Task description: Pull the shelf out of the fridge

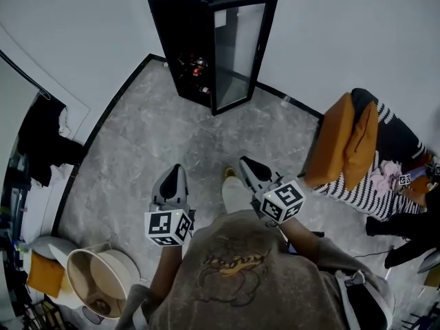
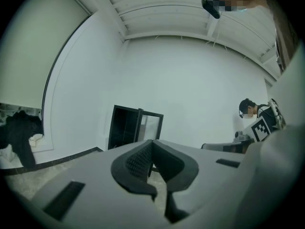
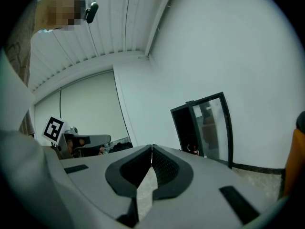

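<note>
the left gripper and the right gripper both have their jaws together, nothing between them. they hang side by side over the grey floor, well apart from the black fridge. its glass door stands open. the shelf lies somewhere in the dark interior by some bottles, too dim to make out. this looks like the approach. next, the person has to get close, part one pair of jaws and line them up with the shelf's front edge.

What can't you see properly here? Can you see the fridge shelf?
- Shelf: the fridge is too dark and far away in every view to show one.
- Small things low in the fridge: too small to name.
- Clothes pile: head view, runs off the right edge.
</note>
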A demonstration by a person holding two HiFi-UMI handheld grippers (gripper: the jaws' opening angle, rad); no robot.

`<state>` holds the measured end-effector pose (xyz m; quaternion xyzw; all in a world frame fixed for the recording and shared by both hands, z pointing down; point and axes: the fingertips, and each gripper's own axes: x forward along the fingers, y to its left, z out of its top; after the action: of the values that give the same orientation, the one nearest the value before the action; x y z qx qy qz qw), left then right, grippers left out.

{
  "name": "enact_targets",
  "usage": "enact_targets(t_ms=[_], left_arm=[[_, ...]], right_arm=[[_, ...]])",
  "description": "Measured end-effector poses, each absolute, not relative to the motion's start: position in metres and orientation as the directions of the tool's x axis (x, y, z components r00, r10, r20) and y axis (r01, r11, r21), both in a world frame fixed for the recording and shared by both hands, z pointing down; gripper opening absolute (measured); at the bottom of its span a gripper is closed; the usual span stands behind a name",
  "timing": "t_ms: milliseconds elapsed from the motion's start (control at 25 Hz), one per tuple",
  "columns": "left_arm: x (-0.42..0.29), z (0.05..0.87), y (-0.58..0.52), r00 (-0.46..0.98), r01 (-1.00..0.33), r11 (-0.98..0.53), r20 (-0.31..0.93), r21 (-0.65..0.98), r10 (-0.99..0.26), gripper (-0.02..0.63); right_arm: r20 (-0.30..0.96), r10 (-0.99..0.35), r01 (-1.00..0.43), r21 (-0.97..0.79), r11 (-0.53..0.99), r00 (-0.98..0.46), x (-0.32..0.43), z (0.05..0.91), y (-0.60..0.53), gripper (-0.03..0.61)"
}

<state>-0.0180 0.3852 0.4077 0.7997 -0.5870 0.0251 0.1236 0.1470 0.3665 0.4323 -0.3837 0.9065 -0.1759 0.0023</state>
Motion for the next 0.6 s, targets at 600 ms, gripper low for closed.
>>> enact_targets(t_ms=[600], left_arm=[[-0.024,0.407,0.278,0.323,-0.935,-0.281,0.188,0.218,-0.928,0.005]], right_arm=[[0.154,-0.671,-0.672,-0.369,0.642,-0.726,0.136,0.437,0.274,0.021]])
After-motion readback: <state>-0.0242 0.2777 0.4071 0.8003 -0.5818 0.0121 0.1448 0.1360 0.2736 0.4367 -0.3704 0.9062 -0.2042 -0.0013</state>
